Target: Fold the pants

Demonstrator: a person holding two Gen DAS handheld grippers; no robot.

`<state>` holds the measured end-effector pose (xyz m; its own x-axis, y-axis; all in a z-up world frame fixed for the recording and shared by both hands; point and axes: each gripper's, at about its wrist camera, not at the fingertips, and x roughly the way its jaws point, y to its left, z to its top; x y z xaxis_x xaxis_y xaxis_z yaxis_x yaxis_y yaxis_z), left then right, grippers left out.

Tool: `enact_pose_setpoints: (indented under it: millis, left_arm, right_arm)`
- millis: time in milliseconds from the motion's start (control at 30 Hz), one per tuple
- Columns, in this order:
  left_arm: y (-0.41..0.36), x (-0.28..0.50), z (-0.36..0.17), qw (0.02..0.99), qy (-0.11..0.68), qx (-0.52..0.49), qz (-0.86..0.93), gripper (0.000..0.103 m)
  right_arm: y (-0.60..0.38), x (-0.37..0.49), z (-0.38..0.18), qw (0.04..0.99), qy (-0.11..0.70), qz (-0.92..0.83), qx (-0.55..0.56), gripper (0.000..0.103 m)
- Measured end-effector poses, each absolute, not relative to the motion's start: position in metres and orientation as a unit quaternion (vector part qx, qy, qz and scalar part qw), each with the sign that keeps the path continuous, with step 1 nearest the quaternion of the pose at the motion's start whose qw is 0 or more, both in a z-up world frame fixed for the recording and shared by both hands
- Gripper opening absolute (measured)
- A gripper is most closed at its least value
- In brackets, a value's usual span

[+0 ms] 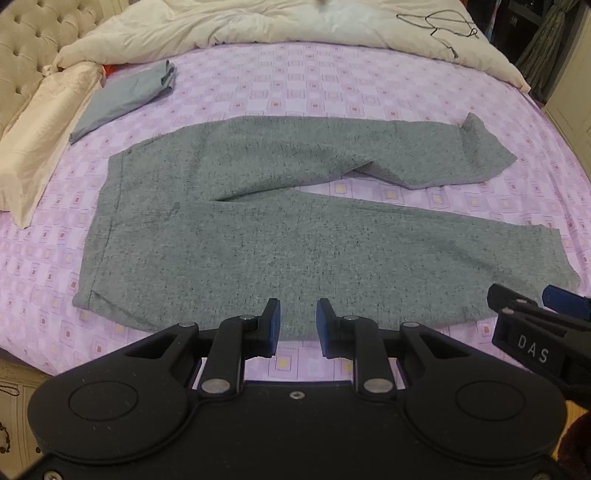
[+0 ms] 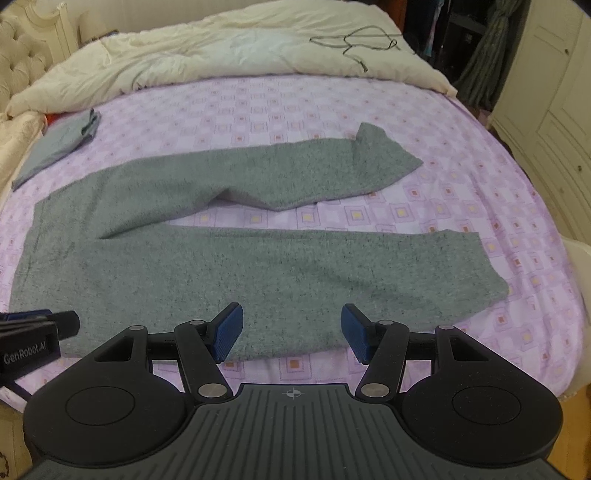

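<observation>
Grey knit pants (image 1: 258,221) lie flat on the purple patterned bed sheet (image 1: 332,85), waistband to the left, both legs stretched to the right; the far leg's cuff is folded up. They also show in the right wrist view (image 2: 221,266). My left gripper (image 1: 298,325) is open and empty, above the near edge of the pants. My right gripper (image 2: 291,330) is open wider and empty, above the near leg's lower edge. The right gripper shows in the left wrist view (image 1: 532,310) at the far right; the left gripper shows in the right wrist view (image 2: 40,321) at the far left.
A folded blue-grey garment (image 1: 125,96) lies at the back left of the bed. A cream duvet (image 1: 258,26) with a dark wire hanger (image 1: 439,22) is bunched at the back. A beige pillow (image 1: 40,140) lies left. A white wardrobe (image 2: 554,122) stands right.
</observation>
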<state>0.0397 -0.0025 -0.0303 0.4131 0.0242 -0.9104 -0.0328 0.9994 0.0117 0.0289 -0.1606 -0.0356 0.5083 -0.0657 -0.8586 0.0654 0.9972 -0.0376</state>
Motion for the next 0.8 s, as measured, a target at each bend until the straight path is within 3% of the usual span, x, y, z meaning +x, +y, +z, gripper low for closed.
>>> enact_pose_setpoints:
  millis: [367, 500, 633, 800]
  left_arm:
    - [-0.01, 0.106, -0.05, 0.83, 0.557, 0.024, -0.022, 0.031]
    - [-0.013, 0.124, -0.054, 0.831, 0.554, 0.038, -0.047, 0.031]
    - [-0.018, 0.136, -0.055, 0.838, 0.539, 0.059, -0.06, 0.031]
    - [-0.023, 0.152, -0.051, 0.85, 0.517, 0.083, -0.057, 0.031]
  right_arm:
    - [-0.169, 0.083, -0.055, 0.839, 0.537, -0.089, -0.005, 0.057]
    - [-0.173, 0.093, -0.064, 0.823, 0.561, -0.086, 0.011, 0.054]
    - [-0.183, 0.102, -0.073, 0.801, 0.59, -0.087, 0.049, 0.044]
    - [-0.205, 0.12, -0.07, 0.798, 0.593, -0.094, 0.062, 0.044]
